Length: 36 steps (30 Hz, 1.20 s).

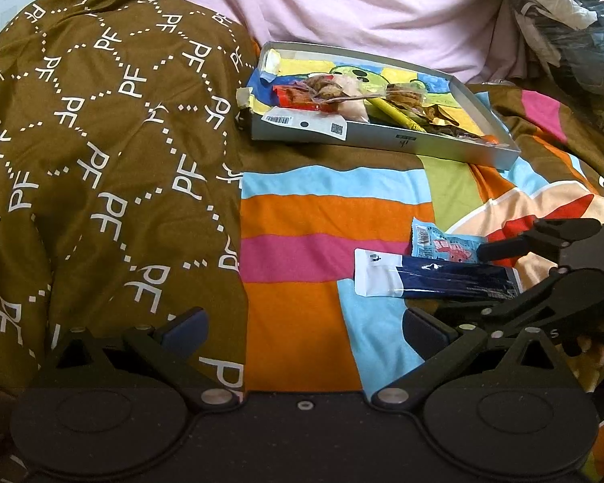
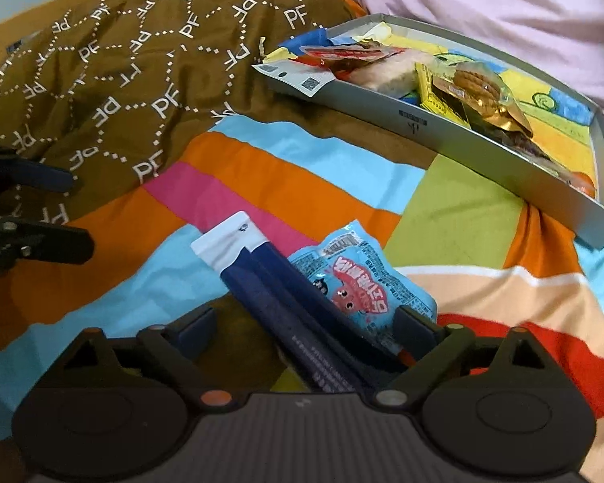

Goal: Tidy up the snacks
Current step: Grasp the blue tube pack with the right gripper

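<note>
Right wrist view: your right gripper point(image 2: 306, 322) stands spread wide over the navy pouch point(image 2: 269, 277), which lies between its fingers with no pad pressing on it. Touching the pouch's right side is a blue snack packet point(image 2: 358, 273), its lower corner against the right finger point(image 2: 418, 326). Both lie on the striped bedspread point(image 2: 302, 185). Beyond them sits the grey tray point(image 2: 455, 137) with more snacks inside. Your left gripper point(image 1: 302, 322) hangs spread and empty above the bedspread, beside the brown blanket point(image 1: 100, 141).
</note>
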Each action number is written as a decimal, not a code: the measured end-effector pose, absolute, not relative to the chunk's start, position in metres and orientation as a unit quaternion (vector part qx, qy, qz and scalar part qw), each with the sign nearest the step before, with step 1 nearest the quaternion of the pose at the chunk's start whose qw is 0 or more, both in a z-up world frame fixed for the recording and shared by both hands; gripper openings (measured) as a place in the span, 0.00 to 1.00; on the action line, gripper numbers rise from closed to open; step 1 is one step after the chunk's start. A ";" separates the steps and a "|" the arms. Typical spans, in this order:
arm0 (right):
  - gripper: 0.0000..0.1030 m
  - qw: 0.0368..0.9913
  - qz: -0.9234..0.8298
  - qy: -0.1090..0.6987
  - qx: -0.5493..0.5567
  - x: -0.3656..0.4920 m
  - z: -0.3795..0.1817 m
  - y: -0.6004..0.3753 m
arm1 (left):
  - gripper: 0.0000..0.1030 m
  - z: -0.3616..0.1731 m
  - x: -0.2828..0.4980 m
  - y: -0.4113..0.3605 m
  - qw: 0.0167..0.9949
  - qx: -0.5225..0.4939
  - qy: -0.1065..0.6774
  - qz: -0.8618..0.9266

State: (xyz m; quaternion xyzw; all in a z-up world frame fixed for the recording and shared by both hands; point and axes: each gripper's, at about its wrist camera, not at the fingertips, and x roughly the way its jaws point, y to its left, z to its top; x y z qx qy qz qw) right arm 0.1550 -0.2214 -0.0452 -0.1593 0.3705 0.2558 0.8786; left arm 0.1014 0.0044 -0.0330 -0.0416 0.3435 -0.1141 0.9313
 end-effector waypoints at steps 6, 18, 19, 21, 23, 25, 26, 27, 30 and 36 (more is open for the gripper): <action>0.68 0.858 0.296 0.396 -0.142 0.147 -0.041 -0.220 | 0.99 -0.033 0.101 0.005 0.932 -0.042 0.343 -0.111; 0.47 0.865 0.276 0.406 -0.107 0.157 -0.048 -0.216 | 0.99 -0.030 0.098 0.004 0.933 -0.047 0.329 -0.138; 0.46 0.866 0.274 0.404 -0.108 0.154 -0.048 -0.216 | 0.99 -0.030 0.097 0.003 0.933 -0.048 0.327 -0.141; 0.42 0.870 0.264 0.402 -0.106 0.147 -0.046 -0.218 | 0.99 -0.029 0.097 0.002 0.934 -0.047 0.322 -0.147; 0.39 0.876 0.248 0.401 -0.104 0.139 -0.044 -0.221 | 0.99 -0.029 0.096 0.001 0.934 -0.044 0.320 -0.153; 0.37 0.882 0.229 0.402 -0.091 0.130 -0.042 -0.228 | 0.99 -0.029 0.096 -0.001 0.933 -0.041 0.319 -0.161; 0.34 0.885 0.219 0.402 -0.082 0.125 -0.041 -0.232 | 0.99 -0.029 0.096 -0.002 0.933 -0.039 0.318 -0.164; 0.30 0.889 0.207 0.402 -0.072 0.118 -0.040 -0.239 | 0.99 -0.030 0.096 -0.004 0.932 -0.038 0.318 -0.170; 0.29 0.896 0.178 0.405 -0.040 0.103 -0.040 -0.255 | 0.99 -0.030 0.101 -0.011 0.927 -0.030 0.318 -0.194; 0.27 0.911 0.122 0.391 0.051 0.072 -0.043 -0.287 | 0.99 -0.026 0.129 -0.036 0.914 0.028 0.294 -0.279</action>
